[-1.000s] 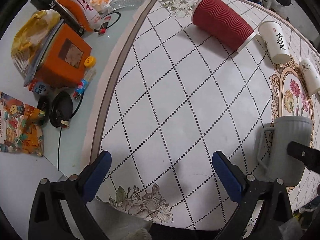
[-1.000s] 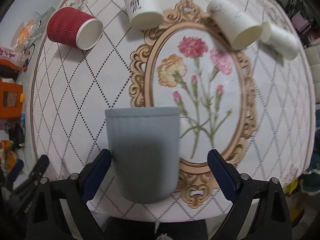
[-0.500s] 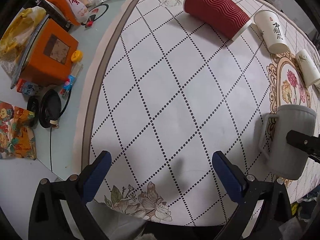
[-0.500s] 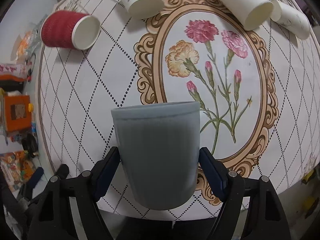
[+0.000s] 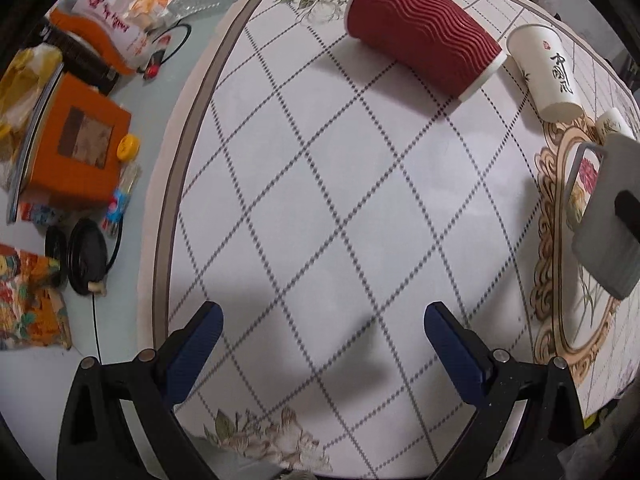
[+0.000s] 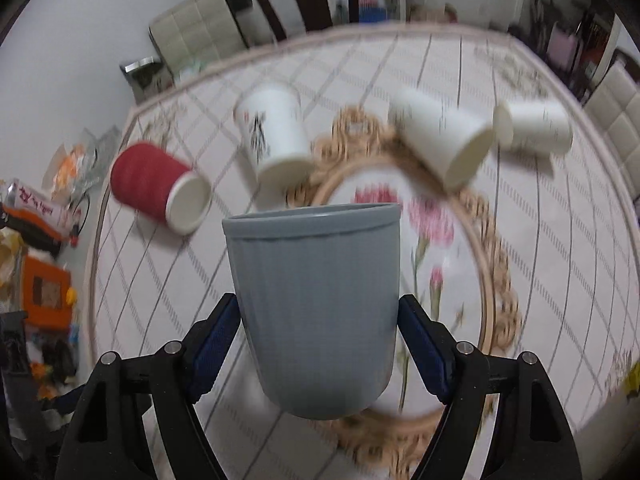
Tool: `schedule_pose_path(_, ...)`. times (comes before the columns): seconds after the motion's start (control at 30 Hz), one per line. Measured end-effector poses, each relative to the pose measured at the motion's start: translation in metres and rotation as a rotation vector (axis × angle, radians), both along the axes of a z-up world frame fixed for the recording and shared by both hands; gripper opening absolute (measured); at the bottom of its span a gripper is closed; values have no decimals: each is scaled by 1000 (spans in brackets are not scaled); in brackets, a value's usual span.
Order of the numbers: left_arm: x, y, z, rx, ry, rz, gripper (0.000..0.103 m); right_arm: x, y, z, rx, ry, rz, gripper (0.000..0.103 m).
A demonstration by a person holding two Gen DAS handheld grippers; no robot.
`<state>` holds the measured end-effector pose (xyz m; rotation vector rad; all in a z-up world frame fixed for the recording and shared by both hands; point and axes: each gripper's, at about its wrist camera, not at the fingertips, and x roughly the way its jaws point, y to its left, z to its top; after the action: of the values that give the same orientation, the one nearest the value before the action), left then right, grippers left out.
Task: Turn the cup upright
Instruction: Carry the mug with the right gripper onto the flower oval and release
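Observation:
My right gripper (image 6: pixel 318 340) is shut on a grey ribbed mug (image 6: pixel 316 304) and holds it above the table, its wide rim away from me. The mug also shows at the right edge of the left wrist view (image 5: pixel 608 216), with its handle toward the left. My left gripper (image 5: pixel 320 344) is open and empty above the checked tablecloth. A red ribbed paper cup (image 5: pixel 424 28) lies on its side at the far end; it also shows in the right wrist view (image 6: pixel 160 184).
Three white paper cups lie on their sides: one with black writing (image 6: pixel 276 140), two more (image 6: pixel 440 140) (image 6: pixel 532 128) to its right. An orange box (image 5: pixel 76 148), snack bags (image 5: pixel 112 32) and a black cable (image 5: pixel 84 256) crowd the table's left side.
My right gripper closed on the grey mug, lifted it and tilted the view up toward the far table edge. The left gripper drifted forward, still open.

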<state>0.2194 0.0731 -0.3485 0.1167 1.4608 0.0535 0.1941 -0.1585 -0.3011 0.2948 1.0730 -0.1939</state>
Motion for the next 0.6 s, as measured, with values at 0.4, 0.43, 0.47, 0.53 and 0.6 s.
schedule_pose_path(0.4,-10,-7,-12,10,-1,-37,103,-21,18,-15,-143,-148,41,82)
schedule_pose_path(0.43,-14,-8,-10,10,-3,-42,103,-26,18,-16,-131,-138,42,82)
schedule_pose_path(0.47,-17,-8,-9,10,-5,-45,103,-31,17,-17,-118,-131,40,82)
schedule_pose_path(0.53,-23,-8,-6,14,-8,-49,103,-37,15,-20,-87,-106,38,82)
schedule_pose_path(0.6,-32,-8,-2,13,-14,-48,103,-46,16,-22,-86,-82,42,82)
